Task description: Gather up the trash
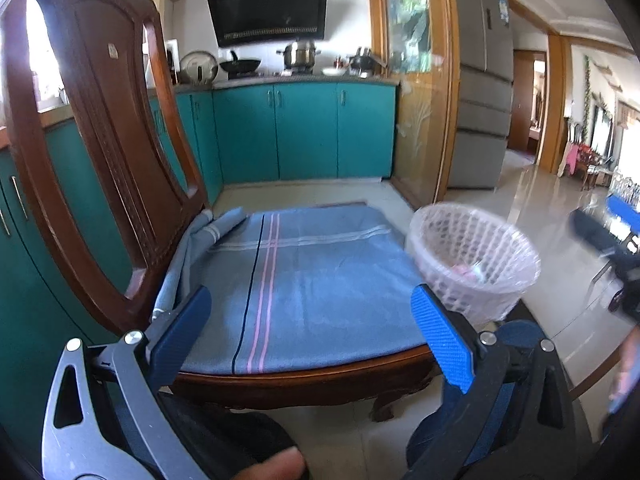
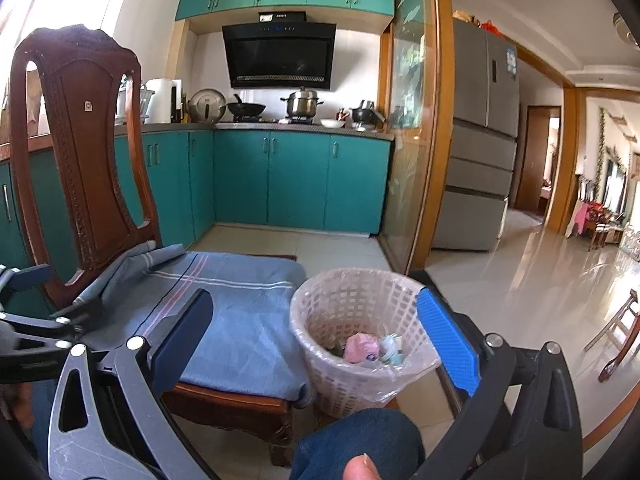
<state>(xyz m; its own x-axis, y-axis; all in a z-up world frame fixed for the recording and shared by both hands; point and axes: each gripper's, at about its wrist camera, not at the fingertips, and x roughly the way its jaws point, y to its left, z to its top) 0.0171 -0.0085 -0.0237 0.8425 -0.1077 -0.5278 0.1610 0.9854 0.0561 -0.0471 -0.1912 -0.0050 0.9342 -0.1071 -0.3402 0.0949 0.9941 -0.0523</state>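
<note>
A white lattice wastebasket (image 2: 360, 320) with a clear liner stands on the floor right of a wooden chair (image 2: 80, 140). Pink and pale crumpled trash (image 2: 362, 347) lies inside it. In the left wrist view the wastebasket (image 1: 472, 256) looks blurred beside the chair's blue-grey seat cloth (image 1: 304, 280). My left gripper (image 1: 312, 332) hovers open over the seat cloth, nothing between its fingers. My right gripper (image 2: 316, 336) is open above the basket's near rim and the seat's right edge, empty. The seat cloth (image 2: 240, 308) carries no trash.
Teal cabinets (image 2: 296, 180) with a stove and pots line the back wall. A glass partition (image 2: 412, 120) and a grey fridge (image 2: 480, 140) stand to the right, with glossy tiled floor (image 2: 540, 280) beyond. A person's knee in jeans (image 2: 360, 440) sits below the basket.
</note>
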